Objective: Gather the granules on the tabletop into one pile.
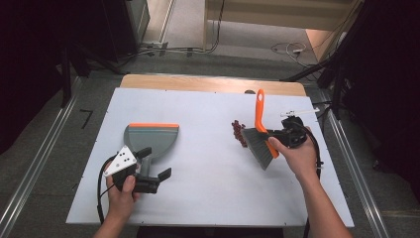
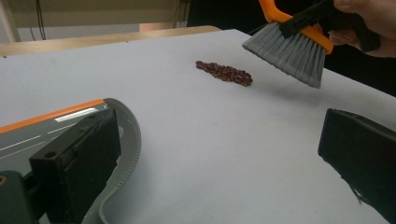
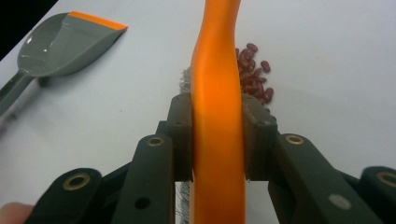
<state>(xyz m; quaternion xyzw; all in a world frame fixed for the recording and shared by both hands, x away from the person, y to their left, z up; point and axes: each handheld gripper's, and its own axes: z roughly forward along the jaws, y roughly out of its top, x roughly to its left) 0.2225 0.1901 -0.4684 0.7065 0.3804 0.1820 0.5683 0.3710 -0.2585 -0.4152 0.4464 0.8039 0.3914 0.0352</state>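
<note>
right claw (image 3: pixel 217 140): clamped tight on orange brush (image 1: pixel 261 134) handle, bristles lifted just right of beans (image 1: pixel 239 132)
left claw (image 1: pixel 153 162): jaws spread wide, holding nothing, beside dustpan (image 1: pixel 150 139) handle
desk (image 1: pixel 208 193): white
risk: hard sweep likely scatters beans; ungripped dustpan may slide
count: one brush, one dustpan, one bean pile, two claws

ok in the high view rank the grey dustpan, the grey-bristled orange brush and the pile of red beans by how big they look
1. Grey dustpan with orange lip
2. Orange-handled brush with grey bristles, longer but slimmer, so nearly a tie with the dustpan
3. Pile of dark red beans, clearly smallest
</note>
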